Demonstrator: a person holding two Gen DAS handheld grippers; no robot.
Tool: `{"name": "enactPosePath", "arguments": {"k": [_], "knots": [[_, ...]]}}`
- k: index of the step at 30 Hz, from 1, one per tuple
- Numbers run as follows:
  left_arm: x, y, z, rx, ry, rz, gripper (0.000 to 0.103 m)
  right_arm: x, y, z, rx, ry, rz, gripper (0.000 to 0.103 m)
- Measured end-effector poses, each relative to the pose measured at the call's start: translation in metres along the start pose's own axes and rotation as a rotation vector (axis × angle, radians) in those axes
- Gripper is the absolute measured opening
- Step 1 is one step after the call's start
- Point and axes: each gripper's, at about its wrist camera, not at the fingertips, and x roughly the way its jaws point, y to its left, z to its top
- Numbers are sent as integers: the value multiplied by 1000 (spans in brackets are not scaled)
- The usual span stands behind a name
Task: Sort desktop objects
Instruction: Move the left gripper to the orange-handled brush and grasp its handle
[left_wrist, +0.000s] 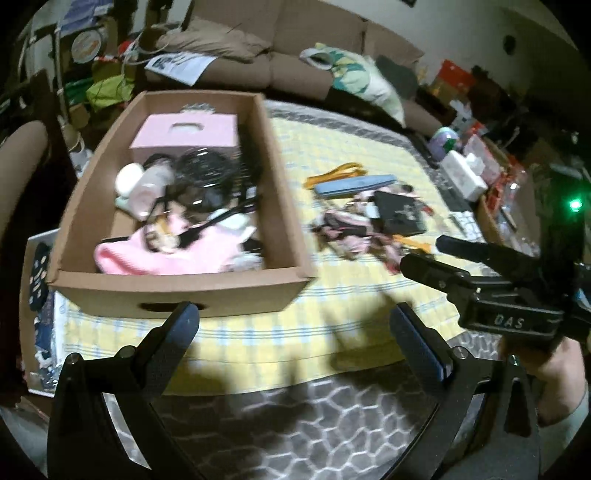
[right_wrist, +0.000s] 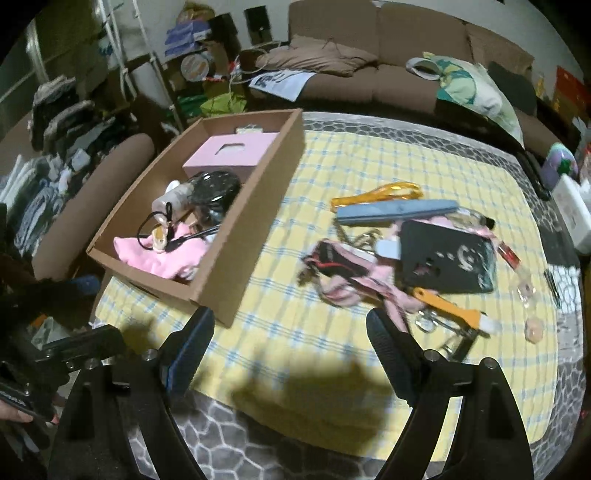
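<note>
holding pink cloth and black items, cardboard box (right_wrist: 255, 225) sits uncovered.

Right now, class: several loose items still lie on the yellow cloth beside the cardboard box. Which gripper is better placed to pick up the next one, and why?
Probably the right gripper. Its open, empty jaws face the pile just ahead, beside the orange-handled tool. The left gripper, also open and empty, faces the cardboard box, further from the pile.

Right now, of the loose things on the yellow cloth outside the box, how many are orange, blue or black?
Orange: 2, the looped strap and the utility knife
Blue: 1, the long flat case
Black: 1, the flat pouch
Total: 4
</note>
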Motion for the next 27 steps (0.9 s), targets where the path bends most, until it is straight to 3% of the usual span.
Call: {"name": "enactPosePath", "arguments": {"k": [5, 14, 24, 27], "knots": [[17, -41, -5, 47, -5, -42, 103, -24, -67, -16, 100, -39, -15, 88], [91, -106, -18, 98, 96, -105, 103, -34, -180, -49, 318, -71, -29, 88], [152, -158, -15, 153, 138, -167, 103, -12, -237, -64, 451, -125, 66, 87], [164, -161, -6, 124, 133, -206, 103, 0, -249, -63, 486, -130, 116, 80]]}}
